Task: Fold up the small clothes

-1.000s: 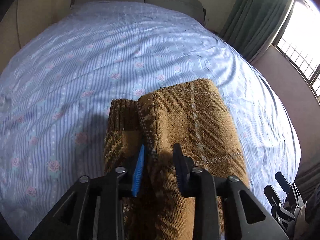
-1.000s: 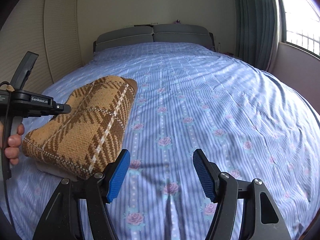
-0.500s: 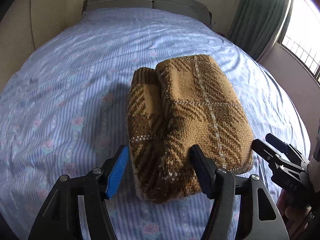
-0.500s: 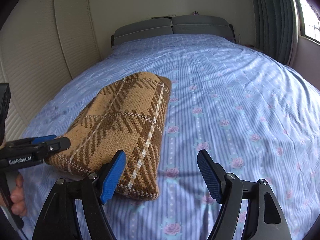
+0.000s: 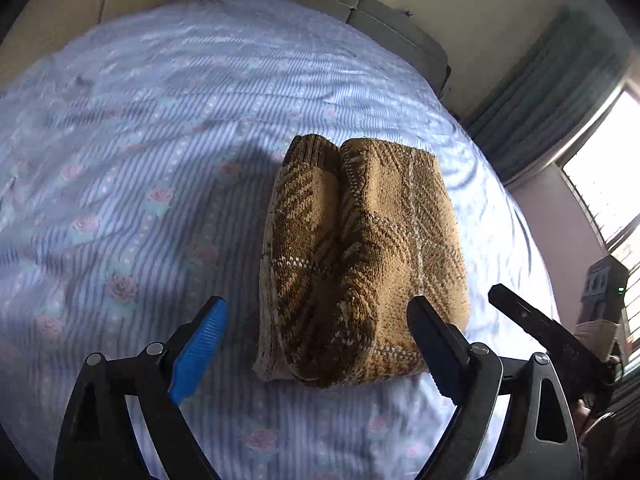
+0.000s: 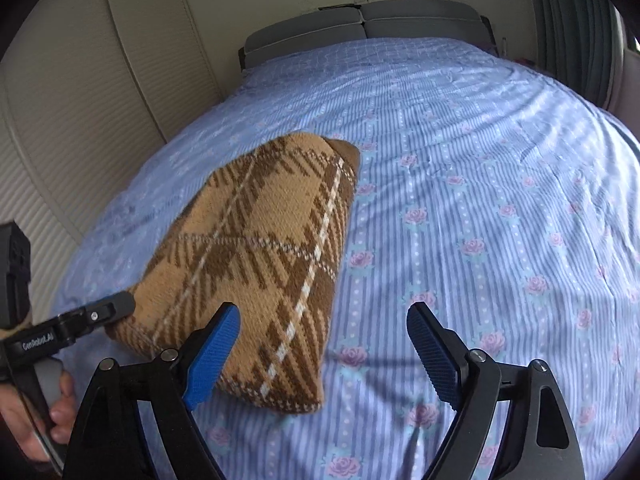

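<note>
A brown plaid knit garment [image 5: 360, 256] lies folded into a thick bundle on the blue rose-print bed sheet [image 5: 140, 168]. My left gripper [image 5: 316, 344] is open and empty, held just in front of the bundle's near end, apart from it. In the right wrist view the same garment [image 6: 256, 264] lies at the left. My right gripper [image 6: 324, 356] is open and empty, its left finger over the bundle's near right edge. The left gripper [image 6: 80, 324] shows there at the far left, in a hand.
A grey headboard [image 6: 360, 36] stands at the far end of the bed. A cream panelled wall [image 6: 80, 100] is on the left; green curtains [image 5: 540, 92] and a bright window [image 5: 608, 184] on the right. The sheet [image 6: 500, 220] stretches right of the garment.
My left gripper opened, let go of the garment and drew back from it. My right gripper shifted left toward the bundle. The garment now rests on the sheet.
</note>
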`<state>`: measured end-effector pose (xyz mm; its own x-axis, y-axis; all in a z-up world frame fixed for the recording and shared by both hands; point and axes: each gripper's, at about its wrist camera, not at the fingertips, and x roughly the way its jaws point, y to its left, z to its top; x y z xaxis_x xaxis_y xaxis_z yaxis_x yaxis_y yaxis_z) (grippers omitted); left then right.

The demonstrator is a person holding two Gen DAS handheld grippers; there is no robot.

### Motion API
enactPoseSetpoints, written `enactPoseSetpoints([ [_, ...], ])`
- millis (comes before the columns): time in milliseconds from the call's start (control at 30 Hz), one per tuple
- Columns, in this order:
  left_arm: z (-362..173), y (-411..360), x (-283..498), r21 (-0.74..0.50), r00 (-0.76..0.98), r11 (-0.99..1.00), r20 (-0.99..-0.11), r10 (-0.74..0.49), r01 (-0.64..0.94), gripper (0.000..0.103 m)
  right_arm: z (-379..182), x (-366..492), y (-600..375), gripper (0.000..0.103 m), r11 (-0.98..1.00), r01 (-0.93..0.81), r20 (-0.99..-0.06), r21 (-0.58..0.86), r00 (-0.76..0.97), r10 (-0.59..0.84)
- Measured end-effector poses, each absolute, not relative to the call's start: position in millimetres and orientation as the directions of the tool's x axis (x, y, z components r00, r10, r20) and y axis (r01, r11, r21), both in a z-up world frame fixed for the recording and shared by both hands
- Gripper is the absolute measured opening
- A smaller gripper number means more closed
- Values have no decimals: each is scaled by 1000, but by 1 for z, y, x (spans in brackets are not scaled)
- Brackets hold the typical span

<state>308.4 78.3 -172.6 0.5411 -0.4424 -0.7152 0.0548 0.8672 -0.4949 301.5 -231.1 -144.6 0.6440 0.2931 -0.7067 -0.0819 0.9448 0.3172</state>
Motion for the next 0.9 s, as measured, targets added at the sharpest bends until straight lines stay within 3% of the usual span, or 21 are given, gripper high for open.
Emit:
enactPoseSetpoints([
  [133,-194,89,328,-589,473,807,-723,-503,-41,91,-149,346,-248,91,892,-45,-723,449,568,393],
  [300,-217,95,347,-706,417,703,-667,-618,-86,91,-163,387,-248,91,861,-32,-744,508,486,457],
  [400,-220,97,356,-726,414,684,-645,-642,-70,89,-175,401,-242,91,848,-41,-754,529,437,491],
  [467,-219,104,363,-740,434,668,-628,-647,-75,80,-180,405,-239,91,843,-47,-753,537,425,503],
  [633,-220,100,379,-720,413,692,-647,-641,-54,74,-186,416,-227,91,833,-65,-739,550,426,522],
  [900,-229,86,393,-725,388,688,-646,-657,-42,73,-209,429,-234,91,733,-28,-669,680,387,635],
])
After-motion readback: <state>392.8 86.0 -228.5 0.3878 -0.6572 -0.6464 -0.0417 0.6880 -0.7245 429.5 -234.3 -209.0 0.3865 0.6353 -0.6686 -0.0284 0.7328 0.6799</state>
